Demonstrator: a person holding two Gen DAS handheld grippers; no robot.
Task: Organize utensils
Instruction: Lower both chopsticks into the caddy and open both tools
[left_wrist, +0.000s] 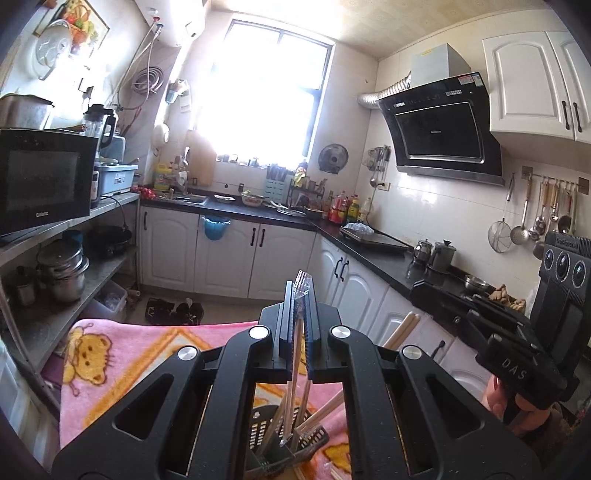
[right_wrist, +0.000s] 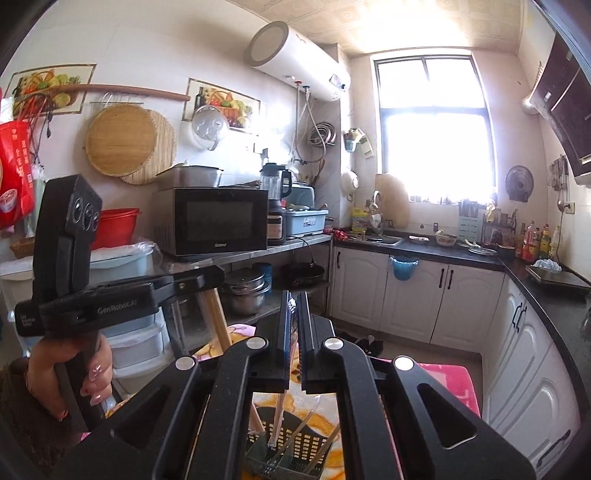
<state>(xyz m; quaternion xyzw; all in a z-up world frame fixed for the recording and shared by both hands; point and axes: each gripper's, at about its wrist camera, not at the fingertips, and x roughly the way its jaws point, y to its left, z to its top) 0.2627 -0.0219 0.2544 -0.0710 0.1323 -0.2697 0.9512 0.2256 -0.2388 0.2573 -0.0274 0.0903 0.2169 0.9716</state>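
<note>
My left gripper is shut on a clear plastic utensil that hangs down into the black slotted utensil basket on the pink blanket. Wooden chopsticks lean in the basket. My right gripper is nearly closed on a thin stick-like utensil that reaches down into the same basket. The right gripper shows at the right of the left wrist view, holding wooden chopsticks. The left gripper body shows at the left of the right wrist view.
White lower cabinets with a dark countertop run along the back and right. A metal shelf with a microwave and pots stands at the left. Shoes lie on the floor.
</note>
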